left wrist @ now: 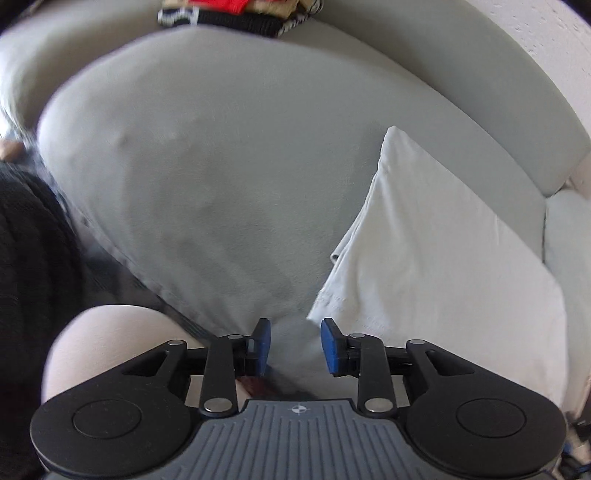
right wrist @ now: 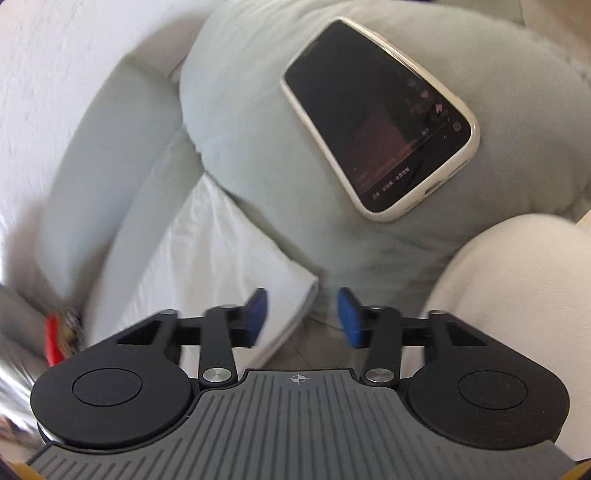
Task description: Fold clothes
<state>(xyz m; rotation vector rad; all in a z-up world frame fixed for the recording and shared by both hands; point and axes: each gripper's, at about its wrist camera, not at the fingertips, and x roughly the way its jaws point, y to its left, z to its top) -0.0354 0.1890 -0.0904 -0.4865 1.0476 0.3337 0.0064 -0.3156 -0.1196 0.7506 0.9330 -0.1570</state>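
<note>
1. Clothes: folded white cotton garment (left wrist: 436,266), right of frame in left view, on pale grey-green sofa cushion (left wrist: 207,177); striped pile (left wrist: 229,16) at top edge.
2. Left gripper (left wrist: 294,345) and right gripper (right wrist: 302,317): jaws spread, holding nothing.
3. Risk: my right jaws could snag the folded corner and undo it; white-cased smartphone (right wrist: 380,118), upper right, might slide off.
4. Writing: phone text too small to read.

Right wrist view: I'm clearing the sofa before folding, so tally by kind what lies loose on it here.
Phones: 1, the white-cased phone on the grey cushion.
Folded white cloths: 1, the white cloth beside that cushion.
Red-and-dark bundles: 1, blurred at the left edge.
Total: 3
</note>
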